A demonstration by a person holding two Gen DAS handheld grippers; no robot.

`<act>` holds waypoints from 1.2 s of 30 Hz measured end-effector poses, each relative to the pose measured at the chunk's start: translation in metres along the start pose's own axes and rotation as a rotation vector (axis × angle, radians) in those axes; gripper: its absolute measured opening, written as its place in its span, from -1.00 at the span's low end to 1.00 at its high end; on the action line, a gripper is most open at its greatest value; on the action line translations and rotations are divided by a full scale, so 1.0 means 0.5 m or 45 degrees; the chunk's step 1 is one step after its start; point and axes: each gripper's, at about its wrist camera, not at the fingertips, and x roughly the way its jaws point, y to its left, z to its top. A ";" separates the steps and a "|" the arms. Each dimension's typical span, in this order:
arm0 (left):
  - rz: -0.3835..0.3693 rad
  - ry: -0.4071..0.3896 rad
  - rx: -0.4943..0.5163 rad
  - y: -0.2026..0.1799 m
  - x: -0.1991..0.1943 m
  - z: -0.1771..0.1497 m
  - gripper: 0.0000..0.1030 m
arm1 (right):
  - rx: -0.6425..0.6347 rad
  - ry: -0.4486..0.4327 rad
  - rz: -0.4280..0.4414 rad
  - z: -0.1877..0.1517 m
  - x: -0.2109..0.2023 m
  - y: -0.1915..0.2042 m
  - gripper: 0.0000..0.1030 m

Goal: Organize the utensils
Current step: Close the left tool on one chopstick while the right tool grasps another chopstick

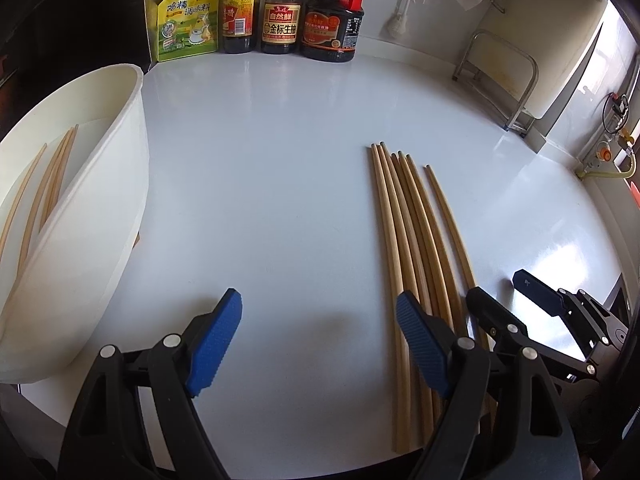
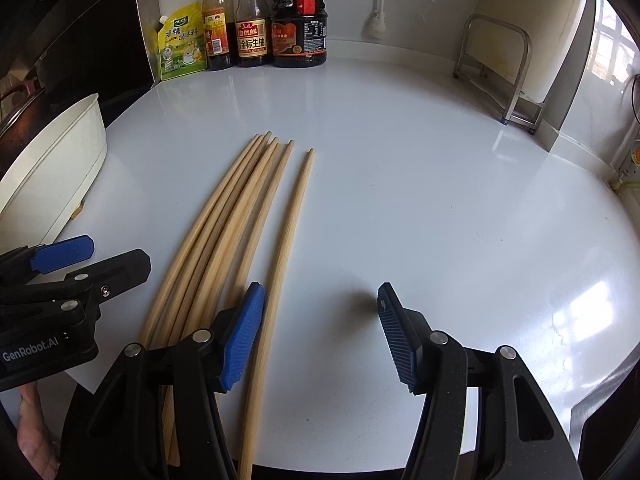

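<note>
Loose wooden chopsticks (image 2: 256,216) are lying on the white surface (image 2: 400,160), six or so, fanned side by side with tips pointing toward the back wall; five are bunched and touching, one (image 2: 288,248) is lying slightly apart on the right. More chopsticks (image 1: 44,188) are resting inside the white tub (image 1: 100,200) at the left edge of the surface, tilted against its inner wall.

Right gripper (image 2: 320,332) is hovering just over the near ends of the loose pile, jaws standing apart with nothing between them; its left blue pad (image 2: 242,340) is sitting between the bunch and the lone stick, whether touching cannot be told. Left gripper (image 1: 316,344) is hovering over bare surface between tub and pile, jaws wide apart, empty; its right pad (image 1: 424,344) is overlapping the pile's near ends in the left wrist view. Both grippers are sitting just beside each other, each showing in the other's camera.

Along the back wall a yellow-green seasoning pouch (image 1: 188,18) and three dark sauce bottles (image 1: 280,12) are standing in a row. A metal rack (image 1: 500,76) is standing at the right rear, a white brush (image 1: 400,4) hanging beside it. Part of a hand (image 2: 36,436) is showing at lower left in the right wrist view.
</note>
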 end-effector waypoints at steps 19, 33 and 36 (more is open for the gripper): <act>0.078 0.005 0.073 -0.041 0.027 0.001 0.52 | 0.068 -0.013 -0.024 -0.011 -0.008 -0.050 0.08; 0.128 -0.007 0.133 -0.057 0.044 0.030 0.01 | 0.004 -0.042 -0.063 -0.012 -0.011 -0.032 0.08; 0.109 -0.009 0.144 -0.063 0.046 0.035 -0.31 | -0.015 -0.042 -0.034 -0.012 -0.010 -0.027 -0.07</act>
